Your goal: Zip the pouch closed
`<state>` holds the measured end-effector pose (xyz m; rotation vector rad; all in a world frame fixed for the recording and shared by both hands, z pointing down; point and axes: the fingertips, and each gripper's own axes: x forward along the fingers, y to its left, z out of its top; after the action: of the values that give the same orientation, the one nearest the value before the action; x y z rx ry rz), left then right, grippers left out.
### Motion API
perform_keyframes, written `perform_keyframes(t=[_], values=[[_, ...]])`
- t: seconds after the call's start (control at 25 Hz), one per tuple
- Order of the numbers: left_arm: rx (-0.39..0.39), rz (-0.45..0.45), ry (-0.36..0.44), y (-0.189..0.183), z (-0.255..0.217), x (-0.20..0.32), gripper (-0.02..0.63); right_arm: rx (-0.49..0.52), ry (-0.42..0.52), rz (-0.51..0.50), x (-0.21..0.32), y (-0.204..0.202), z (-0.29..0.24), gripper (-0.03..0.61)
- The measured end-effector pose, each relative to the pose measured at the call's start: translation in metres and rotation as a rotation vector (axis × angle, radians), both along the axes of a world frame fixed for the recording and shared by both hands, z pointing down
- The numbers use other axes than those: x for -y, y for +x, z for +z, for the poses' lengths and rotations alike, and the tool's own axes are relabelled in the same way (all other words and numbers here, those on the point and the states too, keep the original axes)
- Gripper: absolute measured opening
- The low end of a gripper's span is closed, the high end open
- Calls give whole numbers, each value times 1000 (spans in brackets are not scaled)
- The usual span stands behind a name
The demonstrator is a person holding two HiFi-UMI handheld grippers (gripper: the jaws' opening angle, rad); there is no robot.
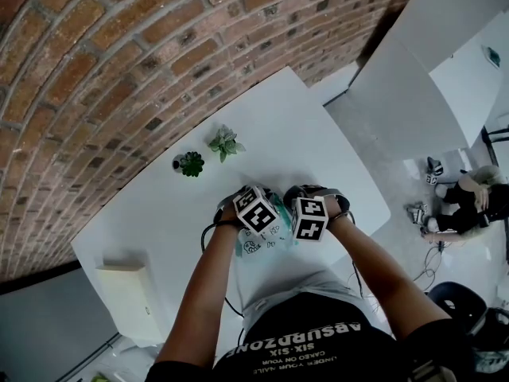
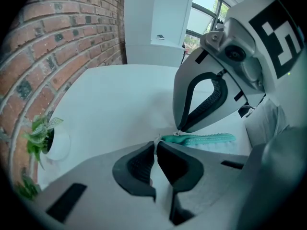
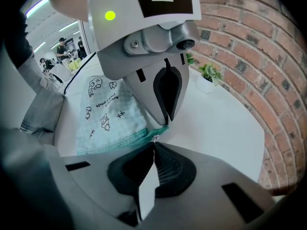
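Pouch [image 3: 110, 109] lies by the tabletop's [image 1: 159, 213] near edge, the left gripper [image 2: 156, 146], pitched steeply down, pinching its teal zipper [image 2: 206, 139] end, and the right gripper [image 3: 153, 145], pitched alike, closed on the zipper pull [image 3: 155, 138].

Potted plants [image 1: 191, 164] (by the wall) block the far tabletop [image 1: 155, 213].

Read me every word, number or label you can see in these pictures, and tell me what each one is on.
"ABSURDZONE": on the person's black shirt, upside down in the head view.
"SIX·SIX": the smaller line next to it on the shirt.
Remaining shirt lines: too small to read reliably.
Lettering among the doodles on the pouch: too blurred to read.
The marker cubes: black-and-white square patterns only, no words.
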<state>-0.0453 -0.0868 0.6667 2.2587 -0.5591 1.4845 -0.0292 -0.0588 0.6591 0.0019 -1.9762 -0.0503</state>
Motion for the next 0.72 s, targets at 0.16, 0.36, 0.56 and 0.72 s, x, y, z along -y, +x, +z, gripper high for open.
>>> perform_keyframes(t=[0.16, 0.36, 0.56, 0.72], values=[[6, -4, -3, 0, 0, 0, 25, -11, 13, -20, -1, 1, 0, 2], [7, -3, 4, 0, 0, 0, 25, -22, 2, -34, -2, 2, -1, 2], [8, -5, 4, 0, 0, 0, 25, -26, -3, -49, -5, 2, -3, 2], [6, -6, 7, 0, 0, 0, 25, -28, -1, -49, -5, 2, -4, 2]])
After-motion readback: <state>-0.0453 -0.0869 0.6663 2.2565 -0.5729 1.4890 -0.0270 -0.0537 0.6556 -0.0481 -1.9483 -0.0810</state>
